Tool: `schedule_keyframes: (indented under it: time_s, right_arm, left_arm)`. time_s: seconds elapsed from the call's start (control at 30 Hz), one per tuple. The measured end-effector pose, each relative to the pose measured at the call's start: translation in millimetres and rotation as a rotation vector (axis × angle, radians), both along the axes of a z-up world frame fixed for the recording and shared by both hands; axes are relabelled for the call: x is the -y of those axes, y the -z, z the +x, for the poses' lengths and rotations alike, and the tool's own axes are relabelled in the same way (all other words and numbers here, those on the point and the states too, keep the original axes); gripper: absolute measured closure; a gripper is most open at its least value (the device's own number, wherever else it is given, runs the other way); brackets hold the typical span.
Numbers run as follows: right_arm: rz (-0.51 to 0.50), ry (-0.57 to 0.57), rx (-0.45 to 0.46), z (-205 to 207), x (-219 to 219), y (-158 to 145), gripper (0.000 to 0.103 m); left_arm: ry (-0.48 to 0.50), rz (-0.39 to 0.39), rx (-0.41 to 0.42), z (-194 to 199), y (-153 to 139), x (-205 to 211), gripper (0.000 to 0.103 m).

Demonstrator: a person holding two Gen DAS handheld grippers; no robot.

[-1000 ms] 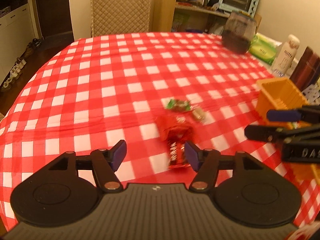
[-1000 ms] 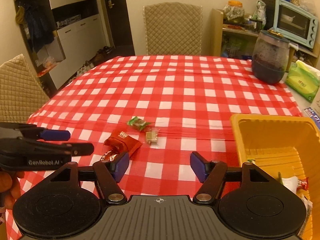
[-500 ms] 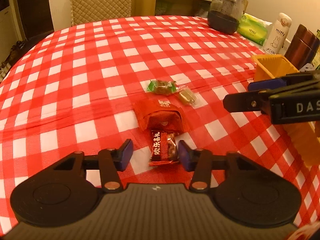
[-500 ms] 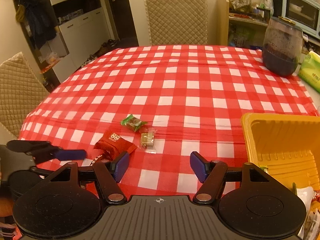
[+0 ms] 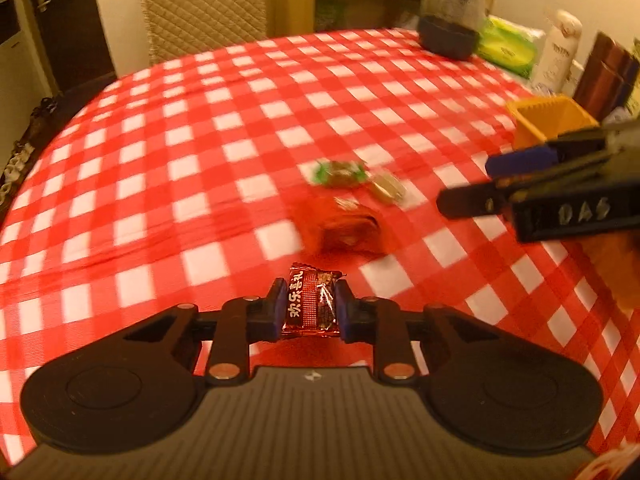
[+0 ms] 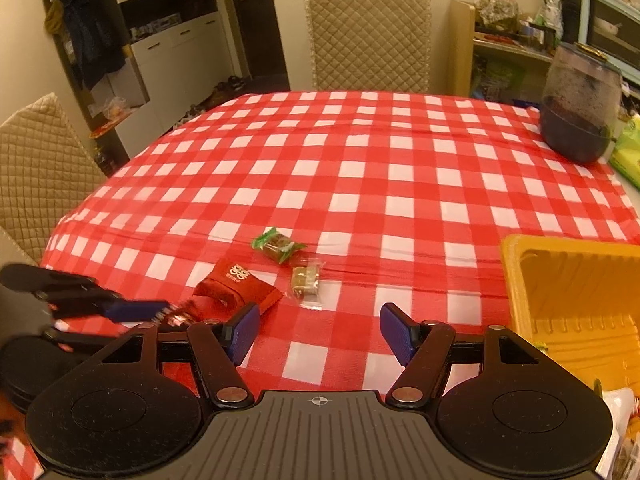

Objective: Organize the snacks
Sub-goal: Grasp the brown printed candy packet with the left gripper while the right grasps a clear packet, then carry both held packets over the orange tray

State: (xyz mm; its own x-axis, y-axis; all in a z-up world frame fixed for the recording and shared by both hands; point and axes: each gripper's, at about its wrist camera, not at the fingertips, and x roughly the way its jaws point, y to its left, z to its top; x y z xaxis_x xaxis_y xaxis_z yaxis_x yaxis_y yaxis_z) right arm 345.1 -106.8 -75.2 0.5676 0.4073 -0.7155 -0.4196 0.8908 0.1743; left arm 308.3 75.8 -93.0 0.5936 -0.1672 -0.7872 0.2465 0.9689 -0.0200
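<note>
Left gripper [image 5: 308,308]: its jaws have just been closing and now pinch the dark red candy [image 5: 310,304] across its wrapper, at the near edge of the tabletop [image 5: 240,128]. Lift straight up before any sideways travel, so the loose wrapper ends do not drag.

At 12 o'clock of that candy lies the red packet [image 6: 236,286]; beyond it, towards 1 o'clock, lie the green-wrapped sweet [image 6: 278,245] and the clear-wrapped sweet [image 6: 306,282], all untouched.

Right gripper [image 6: 319,334]: jaws apart, holding nothing, hovering above the cloth.

Yellow tray [image 6: 516,280]: at 3 o'clock, some snacks already inside. Judged destination; carry clear of the right gripper.
</note>
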Motion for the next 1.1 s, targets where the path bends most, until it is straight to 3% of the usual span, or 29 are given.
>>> schedule_keyframes:
  time_s: [0.17,0.57,0.67,0.73,1.1]
  right_arm:
    - [0.012,-0.009,0.008,10.1,-10.5,4.9,0.036]
    - [-0.037,-0.029,-0.017,41.5,-34.3,34.4,0.058]
    - [-0.064,-0.040,-0.002,42.9,-39.1,38.3,0.067]
    - [-0.081,-0.039,0.001,43.7,-40.1,38.2,0.082]
    - [-0.069,0.017,0.035,16.2,-13.2,5.2,0.082]
  left_arm:
    - [-0.043,-0.035,0.036,2.8,-15.8,-14.4,0.081]
    - [-0.075,-0.074,0.035,13.3,-16.6,-22.4,0.081]
    - [-0.081,-0.077,0.034,14.1,-15.9,-24.0,0.081]
    - [-0.080,-0.075,0.032,14.4,-15.1,-23.6,0.081]
    - [-0.053,-0.089,0.058,5.1,-28.0,-0.6,0.081]
